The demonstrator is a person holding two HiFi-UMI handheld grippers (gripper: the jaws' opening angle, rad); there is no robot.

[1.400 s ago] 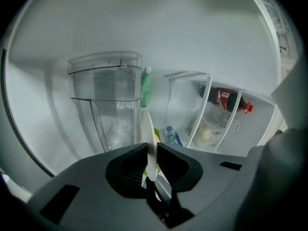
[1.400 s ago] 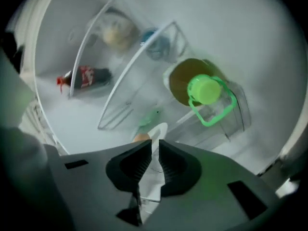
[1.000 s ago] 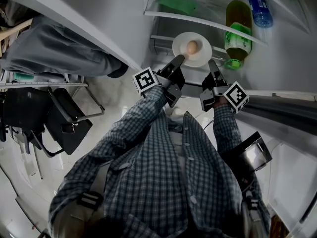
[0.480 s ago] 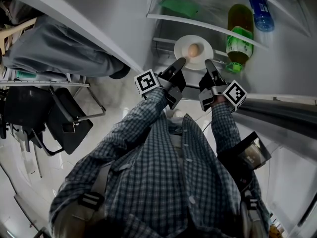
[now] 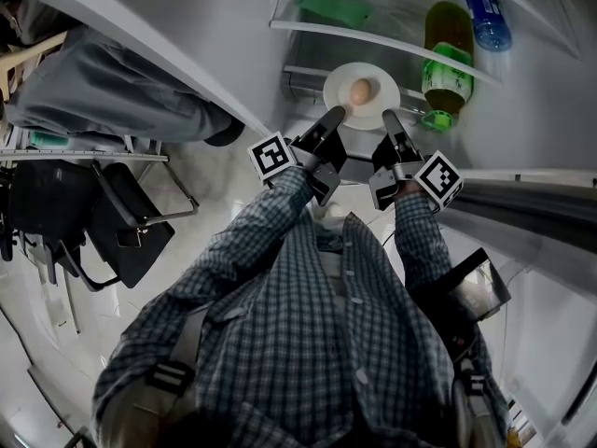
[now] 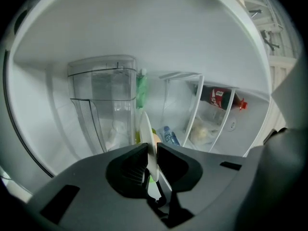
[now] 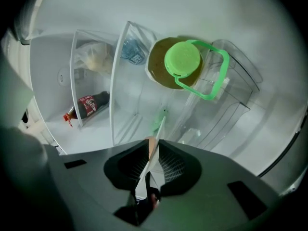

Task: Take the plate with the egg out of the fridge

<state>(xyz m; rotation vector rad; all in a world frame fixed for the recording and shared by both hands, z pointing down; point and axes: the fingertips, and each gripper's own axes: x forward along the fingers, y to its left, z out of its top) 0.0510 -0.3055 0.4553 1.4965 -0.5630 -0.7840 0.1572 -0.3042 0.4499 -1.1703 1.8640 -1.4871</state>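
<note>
A white plate [image 5: 375,110] with a brown egg [image 5: 360,91] on it hangs in front of the open fridge's lower shelves. My left gripper [image 5: 337,114] is shut on the plate's left rim, and my right gripper [image 5: 386,117] is shut on its near right rim. In the left gripper view the plate [image 6: 147,129] shows edge-on between the jaws of that gripper [image 6: 152,155]. The right gripper view shows the thin plate edge [image 7: 159,131] pinched in that gripper [image 7: 153,158], with a sliver of the egg [image 7: 152,142] beside it.
A green-capped bottle of brown liquid [image 5: 447,54] lies on a glass shelf [image 5: 373,40] right of the plate. A blue bottle [image 5: 487,12] sits in the door rack, a green bag [image 5: 334,7] at the back. A dark bag [image 5: 121,227] sits on the floor at left.
Both grippers and the plate have stayed almost still at the fridge opening. The right gripper has shifted slightly left and up along the rim.
</note>
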